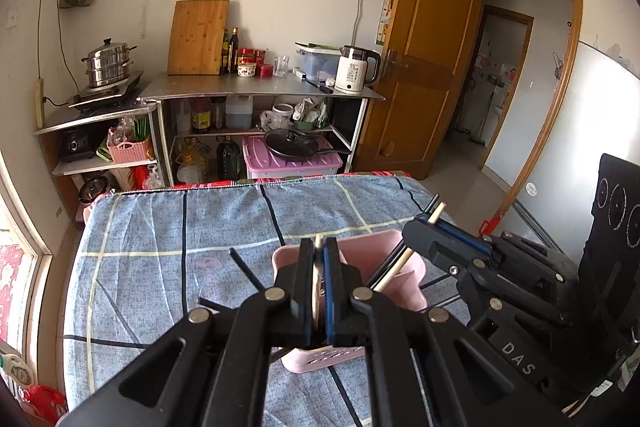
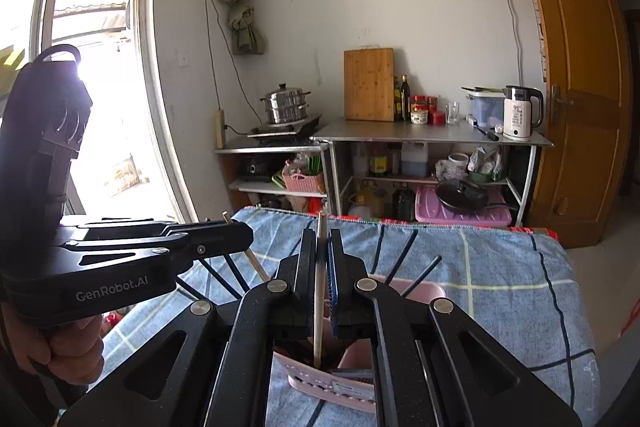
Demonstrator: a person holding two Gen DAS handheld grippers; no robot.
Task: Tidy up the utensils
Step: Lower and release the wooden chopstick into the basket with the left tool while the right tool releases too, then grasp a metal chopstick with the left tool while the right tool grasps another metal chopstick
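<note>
Beneath both tongs, a cloth-covered bench [image 1: 168,227] carries the pink holder [image 1: 404,283]. Left tongs [image 1: 319,247] and right tongs [image 2: 321,239] each pinch one pale chopstick [image 2: 318,291] above it. Likely step: dropping them in; next, lower and release.

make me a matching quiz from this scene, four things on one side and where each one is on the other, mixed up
Things:
1. wooden chopstick
2. pink utensil holder
3. white kettle
4. steamer pot

Places:
A. on the blue checked cloth
B. on the cooktop at the left
C. between the left gripper fingers
D. right end of the steel counter

Pairs: 1-C, 2-A, 3-D, 4-B
</note>
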